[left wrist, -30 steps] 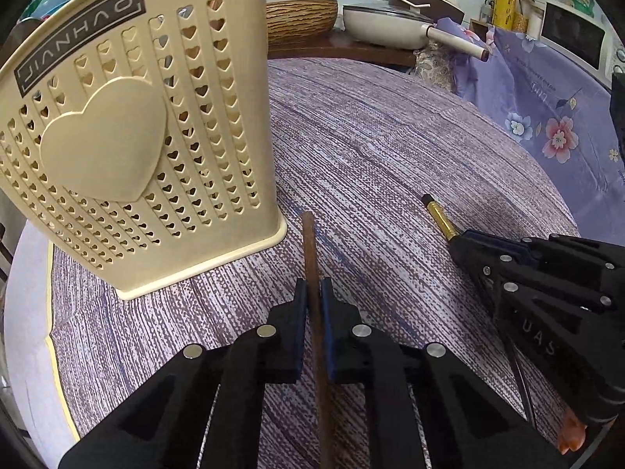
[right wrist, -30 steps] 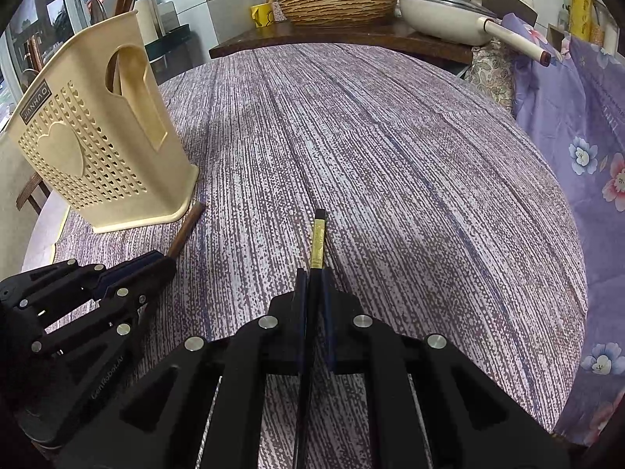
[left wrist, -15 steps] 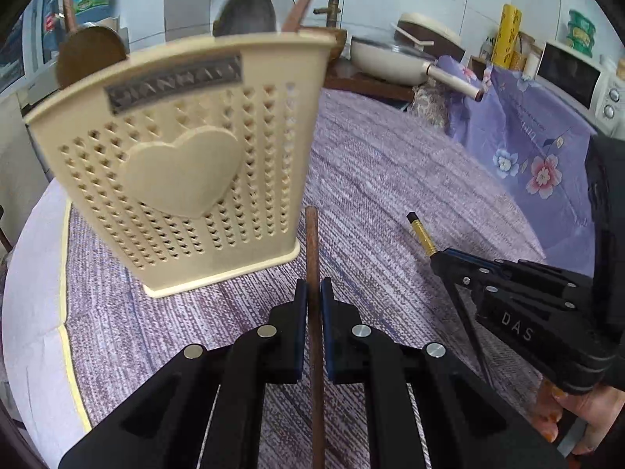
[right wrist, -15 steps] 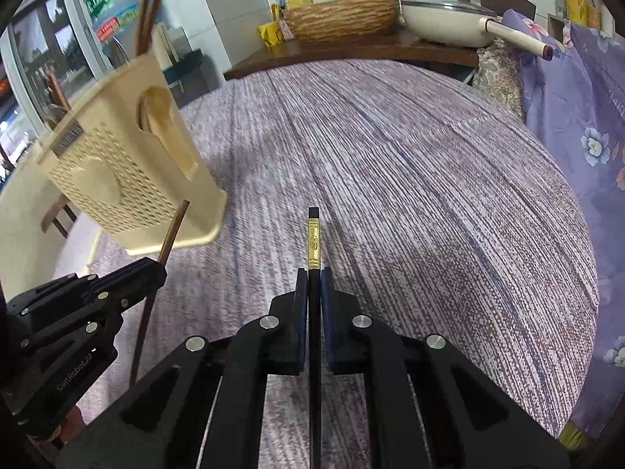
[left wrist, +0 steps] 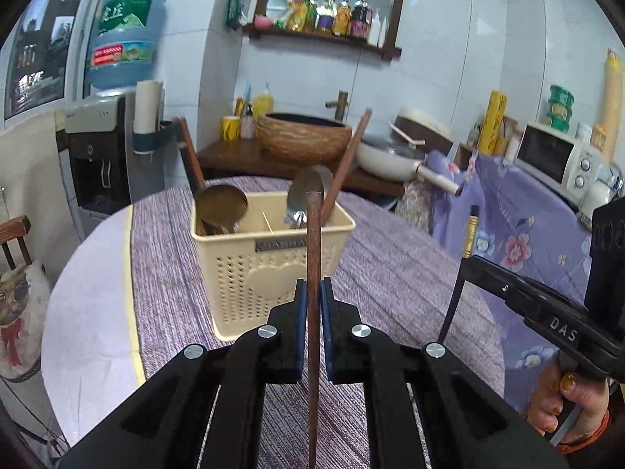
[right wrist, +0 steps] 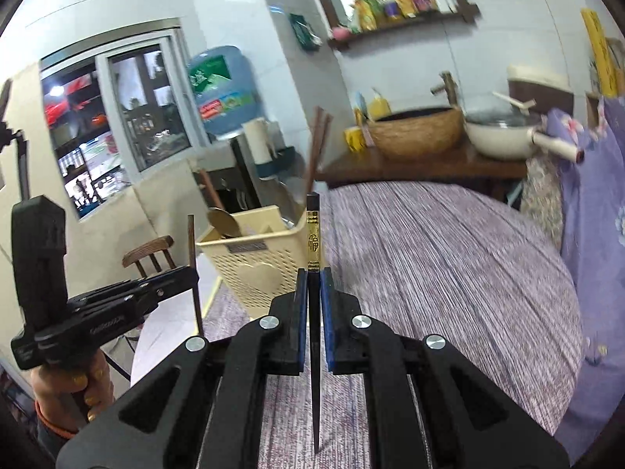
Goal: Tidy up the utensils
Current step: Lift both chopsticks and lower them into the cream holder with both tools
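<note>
My left gripper is shut on a brown wooden chopstick and holds it upright above the table, just in front of the cream utensil basket. The basket holds a wooden ladle, a metal spoon and brown chopsticks. My right gripper is shut on a black chopstick with a gold band, held upright to the right of the basket. The right gripper shows in the left wrist view, and the left gripper shows in the right wrist view.
The round table has a purple striped cloth. Behind it a wooden counter carries a woven bowl and a white pan. A water dispenser stands at the left, a microwave at the right.
Both grippers have risen and tilted up with their chopsticks, which now stand upright off the table. The basket's open top has come into view.
</note>
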{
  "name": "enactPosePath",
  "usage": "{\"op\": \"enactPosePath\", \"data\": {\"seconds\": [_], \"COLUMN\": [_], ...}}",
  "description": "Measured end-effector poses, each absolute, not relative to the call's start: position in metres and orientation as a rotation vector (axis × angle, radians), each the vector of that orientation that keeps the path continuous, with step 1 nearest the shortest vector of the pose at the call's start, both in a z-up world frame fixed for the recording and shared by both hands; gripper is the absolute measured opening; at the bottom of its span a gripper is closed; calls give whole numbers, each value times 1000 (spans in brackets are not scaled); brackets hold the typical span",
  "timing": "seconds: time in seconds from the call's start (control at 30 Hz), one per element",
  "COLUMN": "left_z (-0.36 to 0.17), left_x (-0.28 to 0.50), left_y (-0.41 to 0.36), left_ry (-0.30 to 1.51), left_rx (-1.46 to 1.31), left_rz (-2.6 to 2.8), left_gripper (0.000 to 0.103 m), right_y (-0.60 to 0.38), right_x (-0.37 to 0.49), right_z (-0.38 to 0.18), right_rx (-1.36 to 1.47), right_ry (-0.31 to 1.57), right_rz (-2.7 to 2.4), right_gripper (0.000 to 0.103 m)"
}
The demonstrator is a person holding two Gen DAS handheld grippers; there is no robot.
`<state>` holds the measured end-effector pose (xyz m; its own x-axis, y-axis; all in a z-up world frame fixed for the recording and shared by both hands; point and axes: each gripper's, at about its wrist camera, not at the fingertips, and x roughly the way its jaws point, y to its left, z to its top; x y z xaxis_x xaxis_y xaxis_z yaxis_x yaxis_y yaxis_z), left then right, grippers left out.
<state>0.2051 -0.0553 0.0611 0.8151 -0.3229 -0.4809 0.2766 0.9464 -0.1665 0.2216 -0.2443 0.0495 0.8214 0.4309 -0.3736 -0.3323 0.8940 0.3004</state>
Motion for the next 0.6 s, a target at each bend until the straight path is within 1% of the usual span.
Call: {"op": "enactPosePath", "data": {"seconds": [0.2,0.6], "left_z": [74,91], "left_x": [196,196], "left_y": [-51,-44], "left_ry": [475,436], "left_rx": [-100,-99], "left_rz": [-317,-330], "left_gripper": [8,8], "right_y": [-232,-226], "right_x": [212,227], "right_z": [68,89], "right_rx": [198,206], "right_ry": [414,428], "right_rz": [445,487], "right_gripper": [8,8]}}
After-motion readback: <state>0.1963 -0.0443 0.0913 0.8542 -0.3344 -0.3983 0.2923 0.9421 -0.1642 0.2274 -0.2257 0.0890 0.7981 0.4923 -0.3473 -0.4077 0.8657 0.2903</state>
